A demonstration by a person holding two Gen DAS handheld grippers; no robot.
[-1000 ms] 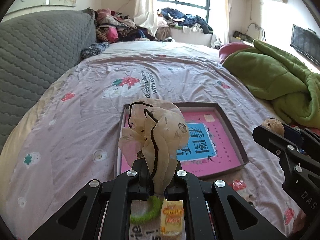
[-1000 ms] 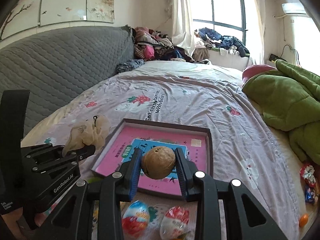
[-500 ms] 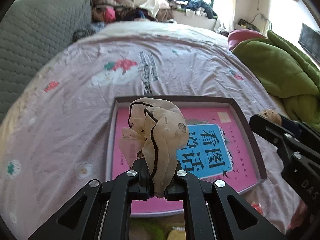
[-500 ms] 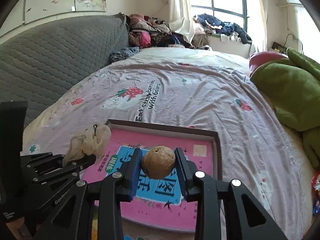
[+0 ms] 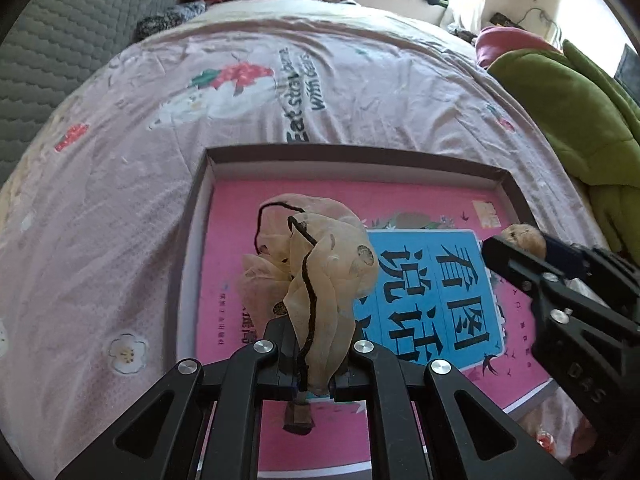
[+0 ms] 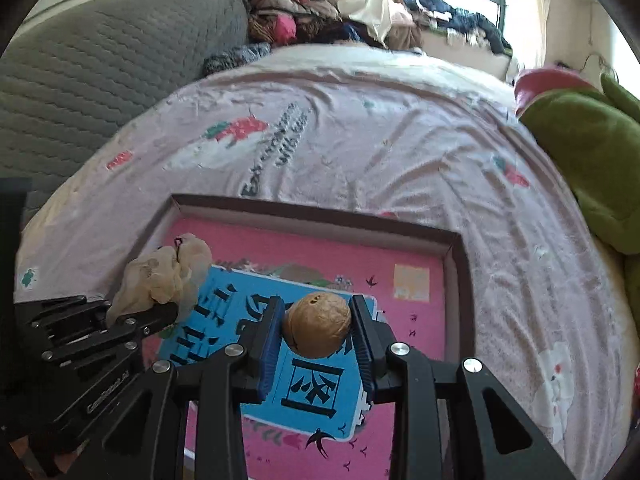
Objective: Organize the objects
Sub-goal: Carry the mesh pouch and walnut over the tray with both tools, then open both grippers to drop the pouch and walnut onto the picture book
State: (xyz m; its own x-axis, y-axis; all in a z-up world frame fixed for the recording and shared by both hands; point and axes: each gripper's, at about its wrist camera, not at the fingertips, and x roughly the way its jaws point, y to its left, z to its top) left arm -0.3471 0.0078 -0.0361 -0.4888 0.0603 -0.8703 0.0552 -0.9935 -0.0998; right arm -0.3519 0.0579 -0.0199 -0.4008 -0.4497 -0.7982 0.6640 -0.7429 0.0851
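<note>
A shallow box (image 5: 208, 152) (image 6: 456, 240) with a dark rim and a pink and blue printed bottom lies on the bed. My left gripper (image 5: 314, 350) is shut on a cream fabric scrunchie (image 5: 320, 264) with a black cord, held over the left part of the box. In the right wrist view my right gripper (image 6: 318, 330) is shut on a brown walnut (image 6: 318, 330) between its blue pads, above the blue panel of the box. The scrunchie (image 6: 164, 280) and the left gripper (image 6: 148, 312) show at the left there; the walnut (image 5: 524, 234) and the right gripper (image 5: 516, 252) show at the right of the left wrist view.
The box lies on a pink printed bedsheet (image 5: 120, 200). A grey quilted headboard (image 6: 100, 64) is at the left, a green blanket (image 5: 568, 112) at the right, and piled clothes (image 6: 288, 20) at the far end under a window.
Both grippers have come forward and down over the box, which now fills the lower part of both views. The small items near the bed's front edge have dropped out of sight. Both grips are unchanged.
</note>
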